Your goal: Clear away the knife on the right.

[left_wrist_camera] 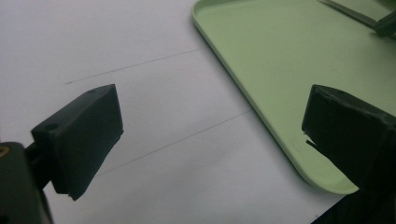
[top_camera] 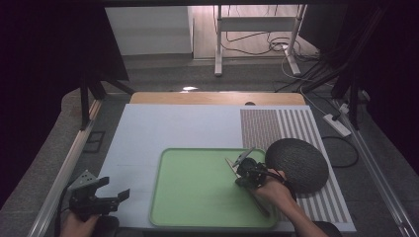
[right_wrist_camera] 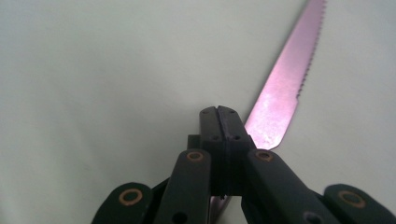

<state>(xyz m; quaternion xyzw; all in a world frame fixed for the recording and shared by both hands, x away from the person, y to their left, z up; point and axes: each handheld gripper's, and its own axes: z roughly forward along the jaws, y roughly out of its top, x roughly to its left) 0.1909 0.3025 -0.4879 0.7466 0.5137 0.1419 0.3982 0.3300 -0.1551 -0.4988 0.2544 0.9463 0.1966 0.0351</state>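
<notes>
Okay, high view: right gripper (top_camera: 247, 170) sits over the right part of the green tray (top_camera: 197, 207), clenched on a knife (top_camera: 239, 161). The knife's long axis runs diagonally, one end toward upper left near the tray's top edge, the other toward lower right past the hand. A dark round mat (top_camera: 296, 164) lies just right of the tray on the striped placemat (top_camera: 296, 123). Left gripper (top_camera: 106, 192) is at lower left, off the tray, jaws spread, holding nothing.

Left gripper view: jaws wide apart over the white table surface (left_wrist_camera: 140, 116); tray edge crosses the right half.

Right gripper view: jaws pressed together; the knife's serrated blade (right_wrist_camera: 285, 88) exits from behind them and points to the upper right of the frame, over the tray's pale green floor.
</notes>
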